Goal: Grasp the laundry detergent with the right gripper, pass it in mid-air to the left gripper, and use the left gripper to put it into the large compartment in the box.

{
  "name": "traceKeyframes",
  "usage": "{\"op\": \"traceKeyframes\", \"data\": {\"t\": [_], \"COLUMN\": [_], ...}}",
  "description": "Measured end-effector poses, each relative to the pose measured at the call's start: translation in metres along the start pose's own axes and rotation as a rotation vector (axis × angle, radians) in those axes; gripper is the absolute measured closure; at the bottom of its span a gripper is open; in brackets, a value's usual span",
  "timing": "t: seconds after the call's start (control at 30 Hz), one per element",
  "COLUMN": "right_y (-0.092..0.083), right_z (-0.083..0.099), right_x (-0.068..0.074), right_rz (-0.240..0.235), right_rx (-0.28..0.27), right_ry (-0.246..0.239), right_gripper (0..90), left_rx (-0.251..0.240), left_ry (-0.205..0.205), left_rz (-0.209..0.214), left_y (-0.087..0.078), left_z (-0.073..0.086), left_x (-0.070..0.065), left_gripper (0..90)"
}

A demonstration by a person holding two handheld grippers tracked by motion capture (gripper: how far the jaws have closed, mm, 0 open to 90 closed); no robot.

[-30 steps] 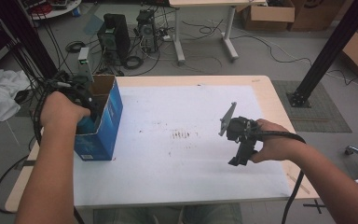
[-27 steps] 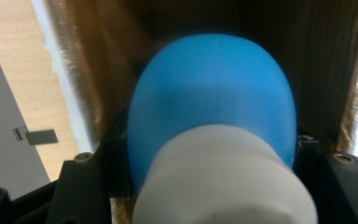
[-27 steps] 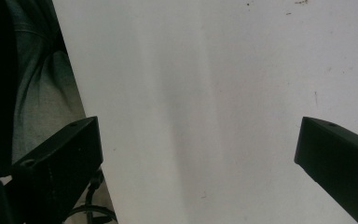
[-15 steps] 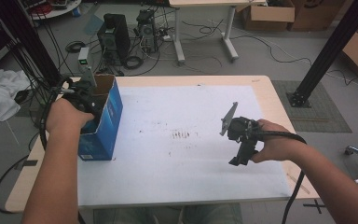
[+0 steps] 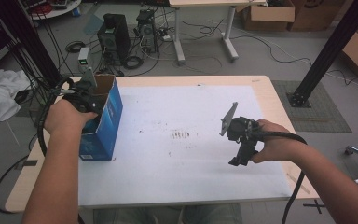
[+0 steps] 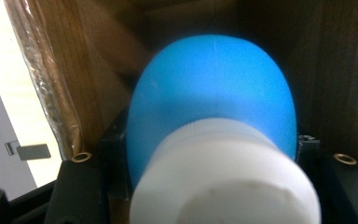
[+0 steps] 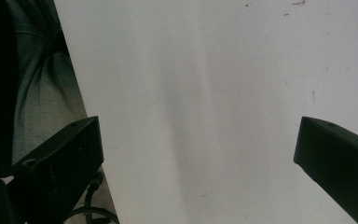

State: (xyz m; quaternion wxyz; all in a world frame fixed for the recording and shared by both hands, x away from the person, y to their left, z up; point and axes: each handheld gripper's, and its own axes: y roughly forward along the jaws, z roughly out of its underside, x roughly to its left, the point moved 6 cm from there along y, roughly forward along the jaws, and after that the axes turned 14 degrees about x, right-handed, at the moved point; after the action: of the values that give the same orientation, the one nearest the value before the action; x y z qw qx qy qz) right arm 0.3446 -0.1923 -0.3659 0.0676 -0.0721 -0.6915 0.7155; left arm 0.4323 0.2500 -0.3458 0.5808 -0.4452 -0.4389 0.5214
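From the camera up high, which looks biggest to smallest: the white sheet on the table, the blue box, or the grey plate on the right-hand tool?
1. White sheet, by far.
2. Blue box.
3. Grey plate, smallest.

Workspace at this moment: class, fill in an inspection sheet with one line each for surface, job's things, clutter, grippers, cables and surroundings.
Surface: white sheet on a light wooden table, a few small dark marks near its middle.
Job's things: open blue cardboard box at the table's left edge; blue rounded plastic bottle with a white cap inside it.
Clutter: nothing seen.
Grippers: left hand-held gripper reaches into the box, shut on the bottle; right hand-held gripper open above the sheet, holding nothing.
Cables: black cable trails from the right one.
Surroundings: computer towers, cardboard boxes, white cloth on the floor.
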Motion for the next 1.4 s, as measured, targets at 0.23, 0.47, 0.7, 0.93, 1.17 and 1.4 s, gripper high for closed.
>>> {"op": "traceKeyframes", "data": {"t": [0.23,0.47,0.7,0.93,1.17,1.4], "right_y": [0.001,0.0,0.001,-0.002,-0.004,-0.005], "right_z": [0.0,0.0,0.0,0.0,0.001,0.002], "right_x": [0.002,0.001,0.001,0.001,0.002,0.003], "right_rz": [-0.003,0.002,0.004,0.009,0.006,0.007], "right_rx": [0.002,-0.006,-0.011,-0.013,-0.003,0.002], "right_ry": [0.005,0.003,0.007,0.008,0.011,0.016], "right_gripper": [1.0,1.1,1.5,1.6,1.5,1.4], "left_rx": [0.032,0.021,0.013,-0.021,-0.053,-0.058], "left_ry": [-0.003,-0.003,-0.008,-0.013,-0.008,0.012], "left_rz": [-0.006,-0.008,-0.027,-0.04,-0.038,-0.027], "left_y": [0.004,0.001,-0.007,-0.023,-0.039,-0.047], "left_z": [-0.001,0.0,0.003,0.007,0.011,0.014], "left_x": [-0.002,-0.001,-0.003,-0.002,-0.001,-0.002], "left_gripper": [30.7,30.6,29.0,23.7,20.8,18.1]}}
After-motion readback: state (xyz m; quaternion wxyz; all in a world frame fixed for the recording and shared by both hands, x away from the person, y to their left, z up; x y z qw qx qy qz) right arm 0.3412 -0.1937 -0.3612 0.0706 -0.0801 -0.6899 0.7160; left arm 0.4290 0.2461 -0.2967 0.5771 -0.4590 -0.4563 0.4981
